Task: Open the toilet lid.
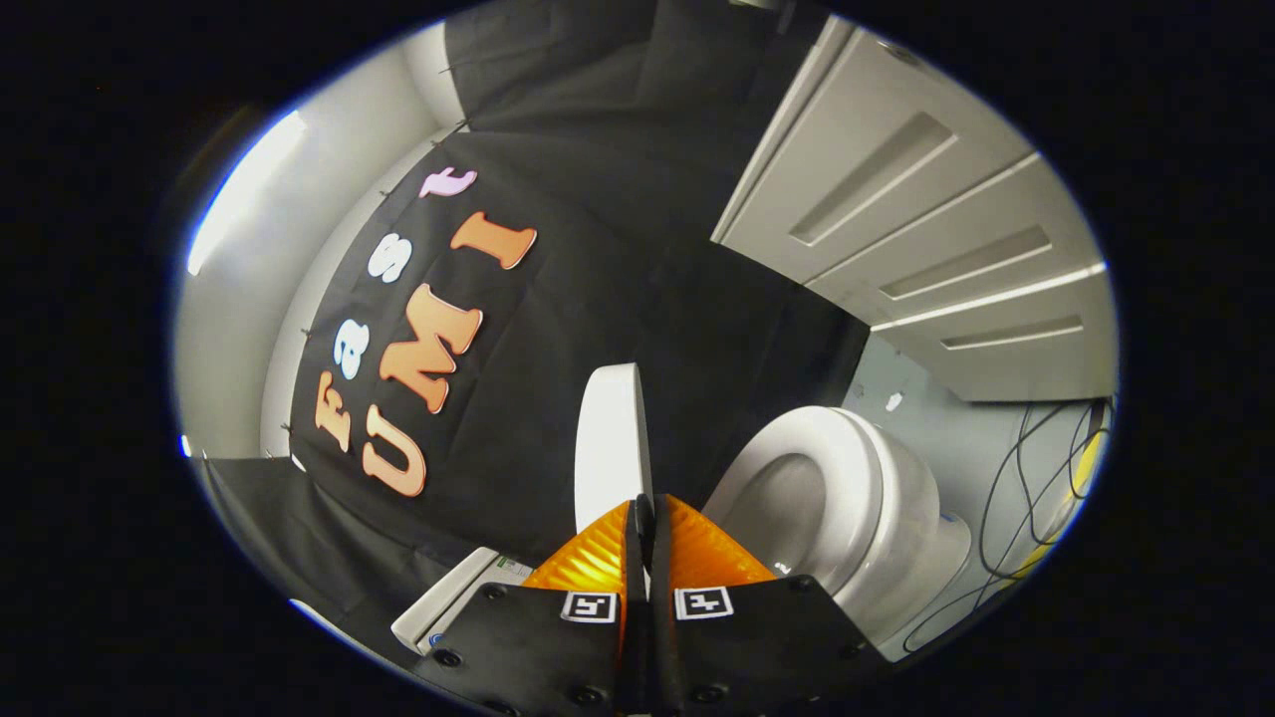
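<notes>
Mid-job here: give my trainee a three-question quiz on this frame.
1. True or false: the lid lies flat over the bowl.
2. The fingers are: A) spread wide, B) closed together with the lid's edge right at their tips, C) around a cable.
3. Fill in: cables trail on the floor beyond the ____.

Key: 1 false, the lid stands raised, bowl uncovered. 2 B; whether the gripper actually pinches the lid cannot be told. 3 bowl.
</notes>
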Tool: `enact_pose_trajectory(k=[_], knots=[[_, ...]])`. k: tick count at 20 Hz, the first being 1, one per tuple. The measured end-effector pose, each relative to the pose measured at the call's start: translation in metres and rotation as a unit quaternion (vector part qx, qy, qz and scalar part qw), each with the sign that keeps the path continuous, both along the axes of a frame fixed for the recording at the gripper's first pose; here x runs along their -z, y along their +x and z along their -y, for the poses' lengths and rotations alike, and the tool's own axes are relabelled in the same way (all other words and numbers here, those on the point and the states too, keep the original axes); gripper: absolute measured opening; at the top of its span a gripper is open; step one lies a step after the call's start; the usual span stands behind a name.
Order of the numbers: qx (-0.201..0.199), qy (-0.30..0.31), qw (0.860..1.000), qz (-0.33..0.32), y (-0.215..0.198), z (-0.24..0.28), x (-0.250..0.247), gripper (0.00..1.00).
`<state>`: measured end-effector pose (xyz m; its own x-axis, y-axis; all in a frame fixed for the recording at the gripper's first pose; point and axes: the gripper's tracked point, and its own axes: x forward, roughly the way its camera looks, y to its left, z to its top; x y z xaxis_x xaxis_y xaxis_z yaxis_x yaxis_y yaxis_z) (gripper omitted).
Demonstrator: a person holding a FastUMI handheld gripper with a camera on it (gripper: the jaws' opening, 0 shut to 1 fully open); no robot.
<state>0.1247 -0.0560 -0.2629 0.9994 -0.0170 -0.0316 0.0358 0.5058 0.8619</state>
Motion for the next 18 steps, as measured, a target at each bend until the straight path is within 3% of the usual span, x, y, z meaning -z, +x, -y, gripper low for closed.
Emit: enact_pose_trajectory(k=[18], knots=[[-0.023,-0.116,0.993,0.009,0.003,-0.068,-0.083,0.08]])
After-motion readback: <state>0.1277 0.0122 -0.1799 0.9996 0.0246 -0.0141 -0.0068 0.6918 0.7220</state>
